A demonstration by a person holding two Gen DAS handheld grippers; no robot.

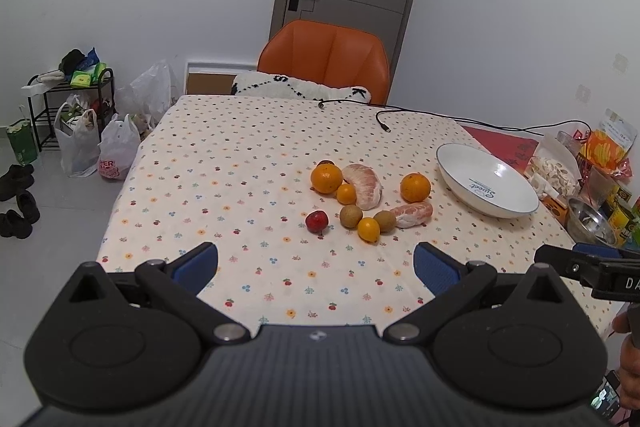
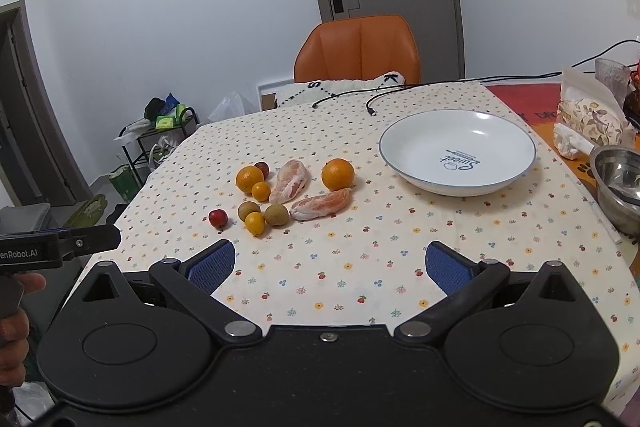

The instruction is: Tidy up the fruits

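Plainly, both tongs stand apart and hold nothing: the left gripper (image 1: 316, 267) and the right gripper (image 2: 330, 267) hover over the near edge of the flowered tablecloth (image 2: 360, 267), blue pads spread wide. Ahead of them the fruit lies in a loose cluster on the cloth, with the white bowl (image 2: 400, 163) off to its right, empty. The two large oranges (image 2: 338, 174) look firm and round, likely to roll, so I would pinch each across its middle. The small oranges (image 2: 255, 223) and the brown fruits (image 2: 276, 215) touch one another, so a pad may nudge a neighbour; they seem light and hard enough for a plain squeeze. The red fruit (image 2: 218, 217) sits apart at the left, easiest to reach cleanly. The peeled pomelo segments (image 2: 320, 203) are the delicate ones: soft, moist, probably slippery, best taken gently across the thick middle, not the tapered ends.
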